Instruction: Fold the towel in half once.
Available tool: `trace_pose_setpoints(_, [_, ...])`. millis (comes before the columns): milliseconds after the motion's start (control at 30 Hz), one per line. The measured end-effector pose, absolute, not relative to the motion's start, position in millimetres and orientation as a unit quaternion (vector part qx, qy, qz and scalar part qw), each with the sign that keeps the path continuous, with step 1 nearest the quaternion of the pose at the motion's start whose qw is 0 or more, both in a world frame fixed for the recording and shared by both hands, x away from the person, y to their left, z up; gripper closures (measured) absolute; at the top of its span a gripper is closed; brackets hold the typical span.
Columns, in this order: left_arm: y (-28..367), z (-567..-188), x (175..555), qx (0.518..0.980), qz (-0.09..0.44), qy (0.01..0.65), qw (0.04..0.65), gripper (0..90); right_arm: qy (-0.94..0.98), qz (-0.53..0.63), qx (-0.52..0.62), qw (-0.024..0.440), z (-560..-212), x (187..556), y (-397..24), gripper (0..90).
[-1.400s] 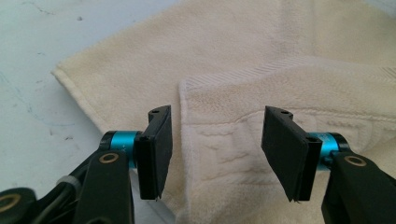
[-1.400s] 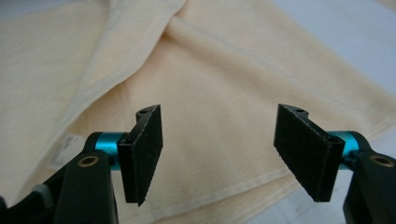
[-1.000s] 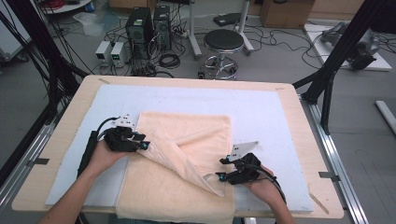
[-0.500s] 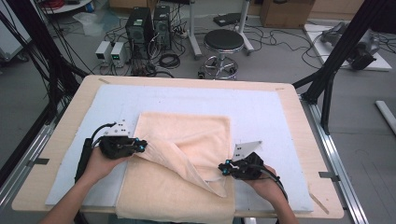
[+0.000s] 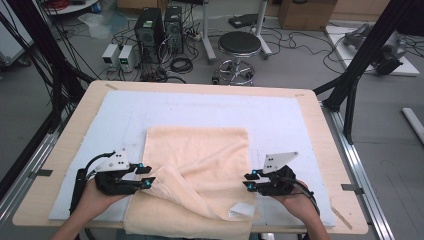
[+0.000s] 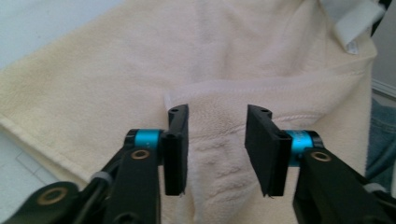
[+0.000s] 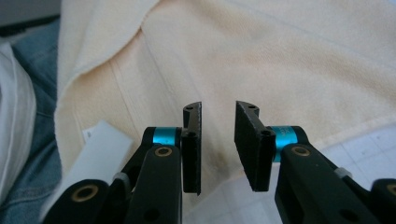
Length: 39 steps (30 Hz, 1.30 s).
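A cream towel (image 5: 200, 150) lies spread on the pale mat (image 5: 200, 107), its near edge hanging over the table's front. One flap is folded across it from the left toward a white label (image 5: 243, 210). My left gripper (image 5: 146, 176) is at the towel's left edge; its jaws have just been opening. In the left gripper view the left gripper (image 6: 218, 112) stands open, the flap's hemmed corner (image 6: 205, 98) lying loose past the gap. My right gripper (image 5: 250, 180) hovers at the towel's right edge. It has also just been opening, and the right gripper (image 7: 218, 107) holds nothing.
The wooden table (image 5: 320, 115) frames the mat, with bare mat left and right of the towel. Beyond the far edge stand a round stool (image 5: 239, 45), computer boxes (image 5: 157, 30) and cables on the floor. A person's jeans (image 7: 32, 154) show at the near edge.
Both grippers closed on the towel, drew it toward the near edge, then let go. The left hand moved toward the front left, and the flap now lies lower and flatter.
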<state>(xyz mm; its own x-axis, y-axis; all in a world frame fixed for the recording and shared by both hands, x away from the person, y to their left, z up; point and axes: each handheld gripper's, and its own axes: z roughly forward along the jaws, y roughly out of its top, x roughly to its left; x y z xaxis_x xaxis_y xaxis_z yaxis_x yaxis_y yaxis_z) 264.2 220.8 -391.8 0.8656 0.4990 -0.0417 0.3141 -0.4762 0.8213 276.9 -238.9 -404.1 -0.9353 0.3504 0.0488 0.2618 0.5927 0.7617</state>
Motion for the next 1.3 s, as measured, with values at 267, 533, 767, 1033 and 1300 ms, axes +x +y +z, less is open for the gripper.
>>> trace_pose_setpoints(267, [210,-407,292,0.862,0.066,0.261,0.429,47.9,0.904,0.404,0.136,0.02,-419,271,-217,59.0])
trace_pose_setpoints(533, [208,-421,292,0.876,0.06,0.246,0.41,81.0,0.917,0.379,0.126,0.014,-434,267,-202,67.0])
trace_pose_setpoints(767, [231,-404,271,0.851,0.081,0.247,0.455,85.6,0.913,0.385,0.131,0.04,-424,267,-201,84.1])
trace_pose_setpoints(1033, [255,-386,229,0.84,0.095,0.223,0.485,86.4,0.906,0.404,0.123,0.031,-411,260,-195,84.3])
trace_pose_setpoints(1300, [271,-388,187,0.846,0.084,0.204,0.485,78.8,0.906,0.402,0.127,0.03,-406,250,-198,70.7])
